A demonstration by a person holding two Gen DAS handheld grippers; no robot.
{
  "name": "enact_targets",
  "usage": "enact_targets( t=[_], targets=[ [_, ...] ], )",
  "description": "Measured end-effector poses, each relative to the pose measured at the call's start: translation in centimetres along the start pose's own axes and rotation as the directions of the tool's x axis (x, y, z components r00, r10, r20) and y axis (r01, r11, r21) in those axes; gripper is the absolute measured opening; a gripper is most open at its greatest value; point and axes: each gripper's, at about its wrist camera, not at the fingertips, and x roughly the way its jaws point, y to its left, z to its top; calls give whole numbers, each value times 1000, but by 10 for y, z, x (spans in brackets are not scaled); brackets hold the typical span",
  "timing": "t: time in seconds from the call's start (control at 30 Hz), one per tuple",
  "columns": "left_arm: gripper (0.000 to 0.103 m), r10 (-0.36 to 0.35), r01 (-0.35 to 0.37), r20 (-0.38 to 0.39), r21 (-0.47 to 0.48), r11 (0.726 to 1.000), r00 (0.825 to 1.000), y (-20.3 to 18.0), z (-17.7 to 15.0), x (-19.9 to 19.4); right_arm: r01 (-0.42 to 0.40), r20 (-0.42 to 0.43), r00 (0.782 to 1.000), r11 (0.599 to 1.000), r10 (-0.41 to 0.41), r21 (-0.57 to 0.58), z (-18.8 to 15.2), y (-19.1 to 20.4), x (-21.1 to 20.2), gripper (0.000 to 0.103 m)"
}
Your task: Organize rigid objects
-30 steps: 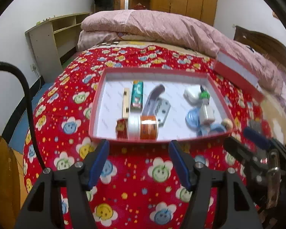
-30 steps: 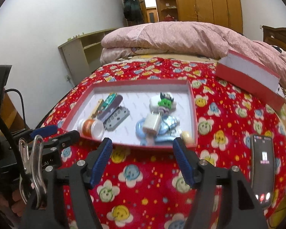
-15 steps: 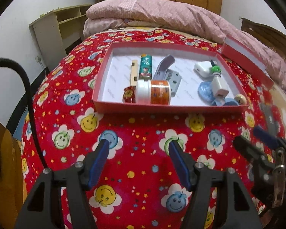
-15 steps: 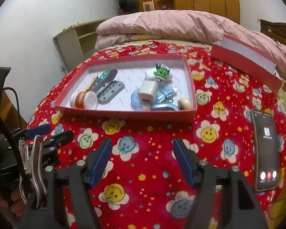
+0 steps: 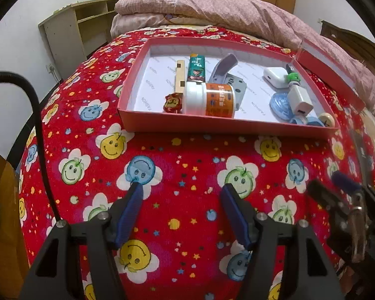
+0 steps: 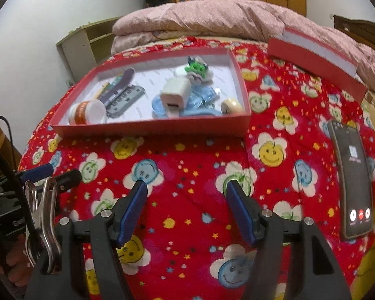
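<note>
Rigid objects sit gathered in a red tray (image 5: 227, 126) up ahead on the bed, and I've got both grippers hovering short of it. Nearest me, the left gripper (image 5: 181, 192) has its jaws parted wide with nothing between them, just the smiley-flower bedspread (image 5: 182, 165) below. Same story on the right gripper (image 6: 185, 190): jaws well apart, empty, over the red cover. Off to my right, a phone (image 6: 353, 177) lies flat on the bedspread, screen lit. Moving up to the tray: along its near wall an orange-labelled jar (image 5: 208, 98) lies on its side, a small red charm (image 5: 173, 103) just beside its white lid. Behind them, a wooden strip (image 5: 180, 79), a green tube (image 5: 197, 68) and a grey strip-shaped piece (image 5: 237, 87). On the right side, a white charger (image 5: 300, 100) rests on blue discs (image 5: 280, 105), with a white case (image 5: 275, 76) and a green figure (image 5: 293, 77) behind. Further back, the tray's lid (image 6: 315, 57) leans against a pink quilt (image 5: 225, 10).
</note>
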Motion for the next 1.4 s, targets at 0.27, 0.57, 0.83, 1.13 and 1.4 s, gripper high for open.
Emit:
enact_targets(
  t=[0.27,0.57,0.83,1.13,1.4],
  targets=[
    [73,9,-9,18,9,1000,1000,-2,-3,1,37,25,999,998,-36,-47,-5,6,1,69],
    [78,18,-18,20,4,1000,1000,-2,-3,2,55,41,998,997,-53,-56,-7,10,2,73],
    [86,32,-32,12,-13,999,999,2,-2,4,56,49,997,997,-54,-55,-7,10,2,74],
    [90,35,-35,4,-31,999,999,5,-3,4,54,49,997,997,-52,-53,-6,10,2,74],
    [90,38,-37,2,-34,999,999,5,-3,4,54,49,997,997,-51,-53,-7,10,2,74]
  ],
)
